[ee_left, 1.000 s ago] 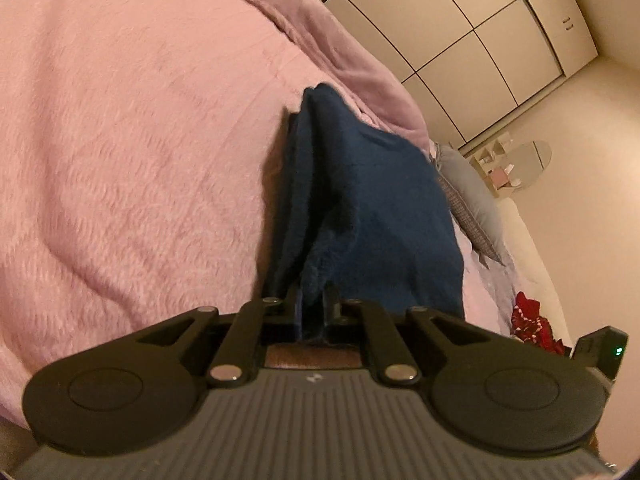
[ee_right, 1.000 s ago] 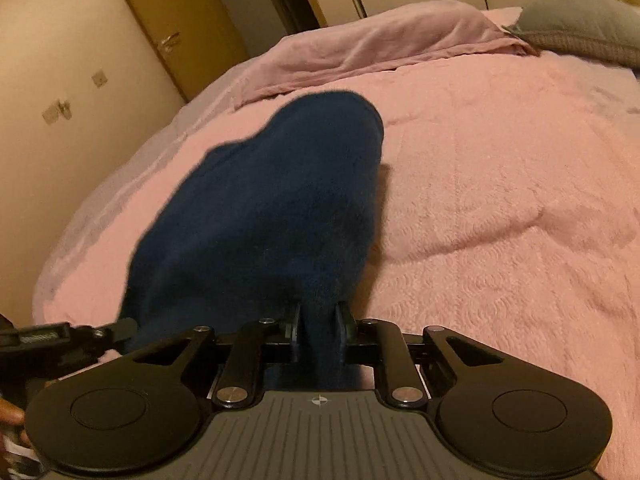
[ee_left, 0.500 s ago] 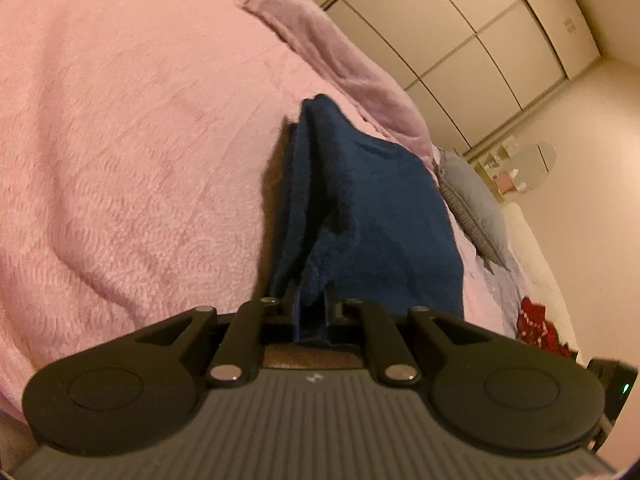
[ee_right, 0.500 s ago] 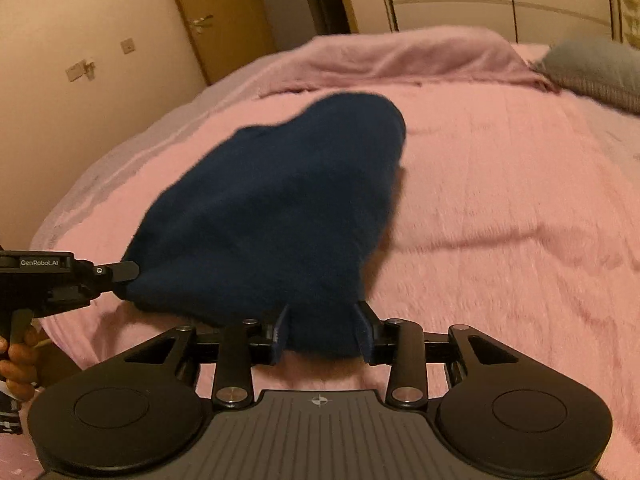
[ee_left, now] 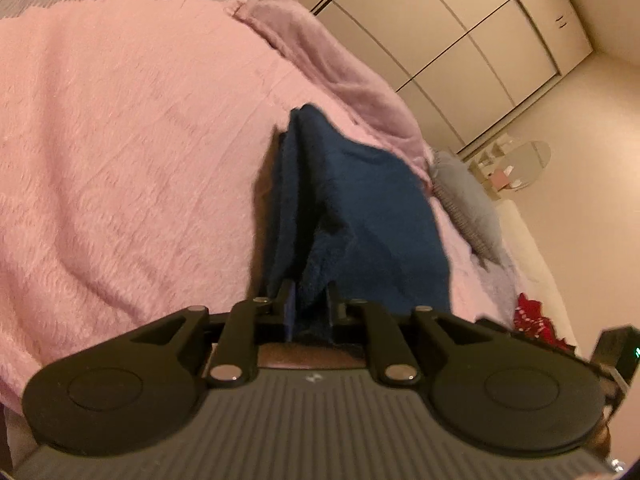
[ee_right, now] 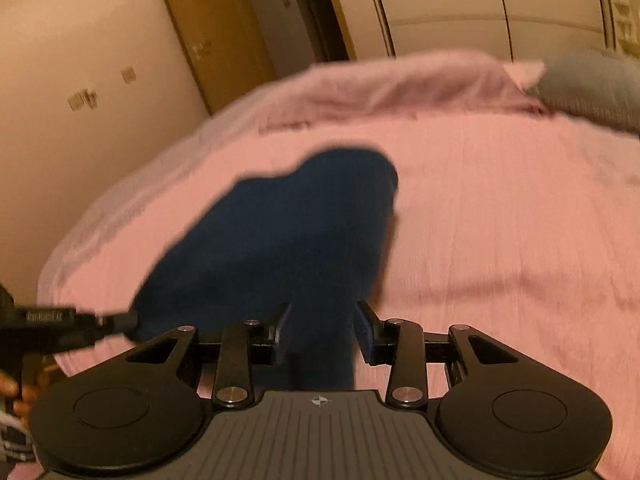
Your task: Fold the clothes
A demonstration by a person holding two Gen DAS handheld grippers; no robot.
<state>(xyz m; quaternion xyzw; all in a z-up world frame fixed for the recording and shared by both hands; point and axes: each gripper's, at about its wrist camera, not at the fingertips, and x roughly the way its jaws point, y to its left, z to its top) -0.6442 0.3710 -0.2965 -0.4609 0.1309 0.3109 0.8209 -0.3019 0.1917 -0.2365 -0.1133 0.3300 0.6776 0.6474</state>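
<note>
Dark blue garment (ee_left: 360,216): fleecy, folded into a thick bundle, lying on the pink bedspread (ee_left: 120,168) of a bed, its far end toward a mauve blanket (ee_left: 336,76) bunched along the bed's far side. Left tool (ee_left: 310,304): pointing forward and somewhat downward over the near edge of the bed; jaws narrow and opening at this moment, a fold of the garment's near edge between them, the cloth filling the gap and touching both pads. Right tool (ee_right: 322,332): also angled downward toward the bed, seen in a blurred frame; jaws spread part-way with the garment's near edge passing between them, a slight gap visible beside each blue pad (ee_right: 283,332), so the cloth appears loose rather than pinched. In the right wrist view the left tool's tip (ee_right: 120,320) meets the garment's left corner, with fingers of the person's hand (ee_right: 16,392) wrapped round its handle at the frame's lower left. Surroundings: grey pillow (ee_left: 468,200) at the bed's head; red item (ee_left: 532,316) beyond the garment; pale wardrobe doors (ee_left: 460,40); wooden door (ee_right: 216,40).
</note>
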